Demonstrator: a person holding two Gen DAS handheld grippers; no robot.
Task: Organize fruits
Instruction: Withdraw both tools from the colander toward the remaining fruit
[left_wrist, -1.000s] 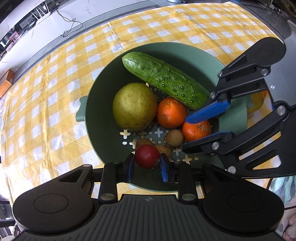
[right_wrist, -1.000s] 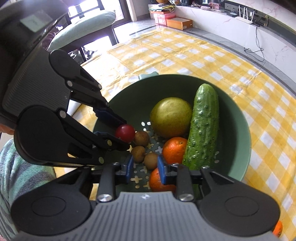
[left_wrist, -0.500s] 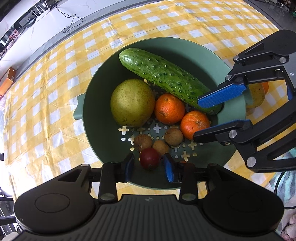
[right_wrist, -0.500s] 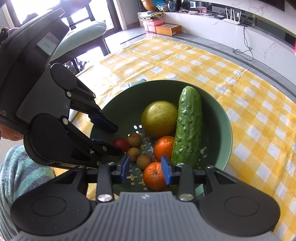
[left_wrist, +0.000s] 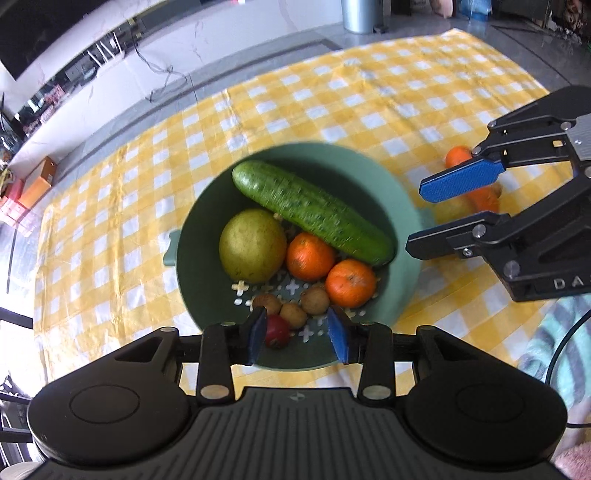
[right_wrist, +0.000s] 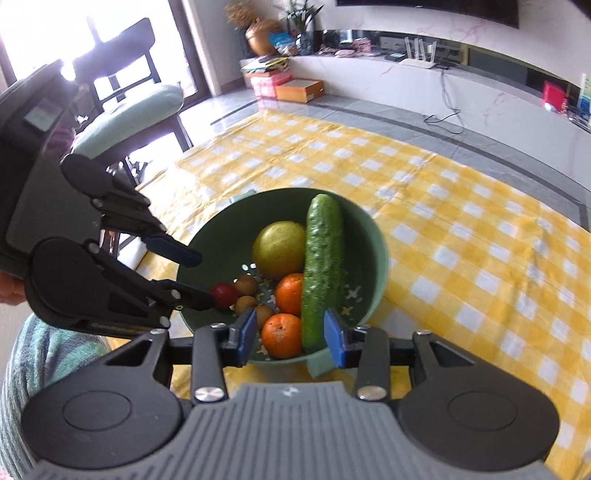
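A green colander bowl (left_wrist: 195, 273) (right_wrist: 364, 240) on the yellow checked cloth holds a cucumber (left_wrist: 314, 214) (right_wrist: 323, 266), a pear (left_wrist: 253, 249), two oranges (left_wrist: 351, 282) (right_wrist: 282, 334), three small brown fruits (left_wrist: 314, 300) and a small red fruit (left_wrist: 277, 330) (right_wrist: 225, 294). My left gripper (left_wrist: 297, 336) (right_wrist: 205, 278) hangs open above the bowl's near rim. The red fruit lies loose beside its left finger. My right gripper (right_wrist: 290, 338) (left_wrist: 415, 219) hovers at the bowl's other side, jaws opening, nothing pressed between the pads.
More orange fruits (left_wrist: 484, 199) lie on the cloth (right_wrist: 461, 221) outside the bowl, partly behind the right gripper. A chair with a green cushion (right_wrist: 129, 114) stands past the table's far edge. A striped sleeve (right_wrist: 44, 347) is near the left gripper.
The left gripper opened and let the red fruit drop into the bowl. Both grippers lifted and drew back from the bowl. The right jaws widened.
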